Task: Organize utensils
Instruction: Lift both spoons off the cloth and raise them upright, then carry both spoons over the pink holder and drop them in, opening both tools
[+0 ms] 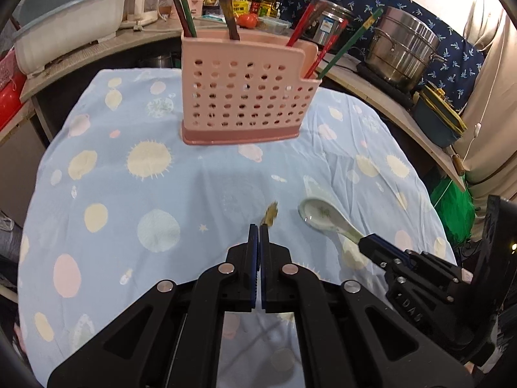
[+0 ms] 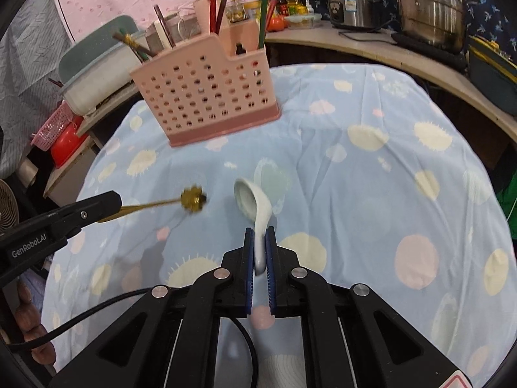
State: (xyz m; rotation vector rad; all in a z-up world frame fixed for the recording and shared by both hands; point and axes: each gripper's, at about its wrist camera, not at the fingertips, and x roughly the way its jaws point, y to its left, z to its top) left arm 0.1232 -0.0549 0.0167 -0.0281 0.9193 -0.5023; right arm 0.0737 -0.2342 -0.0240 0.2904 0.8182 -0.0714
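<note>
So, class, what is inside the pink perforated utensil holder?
Chopsticks stand in the pink utensil holder: red, green and brown ones, leaning outward. Their lower ends are mostly hidden behind its walls, so anything shorter inside cannot be seen.

Pink utensil caddy (image 1: pixel 245 93) stands at far side of blue tablecloth (image 1: pixel 135 194); bare cloth in front of caddy and to both sides. Chopsticks (image 1: pixel 185 9) poke up and lean out of caddy, crowding approach from above. Counter clutter close behind caddy.
</note>
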